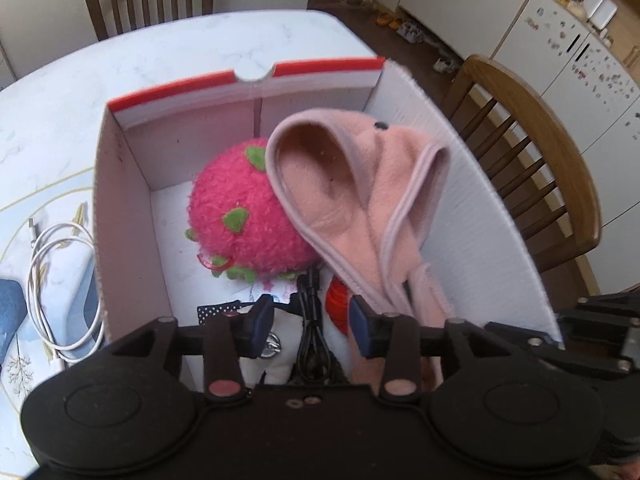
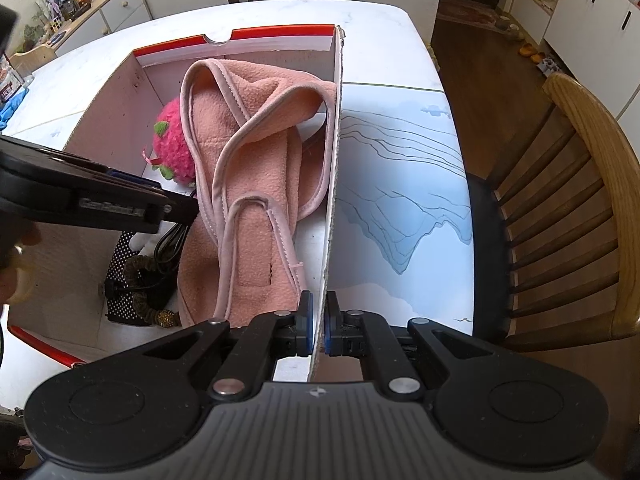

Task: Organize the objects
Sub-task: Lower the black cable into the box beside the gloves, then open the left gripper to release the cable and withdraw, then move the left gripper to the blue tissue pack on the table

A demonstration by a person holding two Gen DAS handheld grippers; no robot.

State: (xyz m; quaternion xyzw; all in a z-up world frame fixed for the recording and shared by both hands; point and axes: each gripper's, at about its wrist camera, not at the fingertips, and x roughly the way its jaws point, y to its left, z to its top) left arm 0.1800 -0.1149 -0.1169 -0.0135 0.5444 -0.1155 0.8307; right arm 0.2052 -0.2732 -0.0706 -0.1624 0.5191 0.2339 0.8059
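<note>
We read no writing anywhere. The cardboard box (image 2: 120, 92) on the desk (image 1: 160, 52) held a pink fleece garment (image 2: 256, 152), a fuzzy pink ball (image 1: 244, 216) and a black cable (image 1: 310, 332). Our left claw (image 1: 310, 326) stood released above them; our right claw (image 2: 318, 326) was clenched on the box's side wall. A white cable (image 1: 60, 292) lay outside.

A box (image 1: 120, 184) is set on the table (image 1: 168, 52), directly ahead of the left gripper (image 1: 308, 326). Inside it, a plush ball (image 1: 240, 216) lies ahead and slightly left of that gripper's fingertips, with a fleece garment (image 1: 380, 200) draped against it on the right. A black cable (image 1: 310, 332) is seen between the fingertips. A white cable (image 1: 60, 280) lies outside the box, to the left. The box's right wall (image 2: 334, 184) is clamped between the right gripper (image 2: 319, 326) fingers, with the garment to its left and a placemat (image 2: 400, 184) to its right.
</note>
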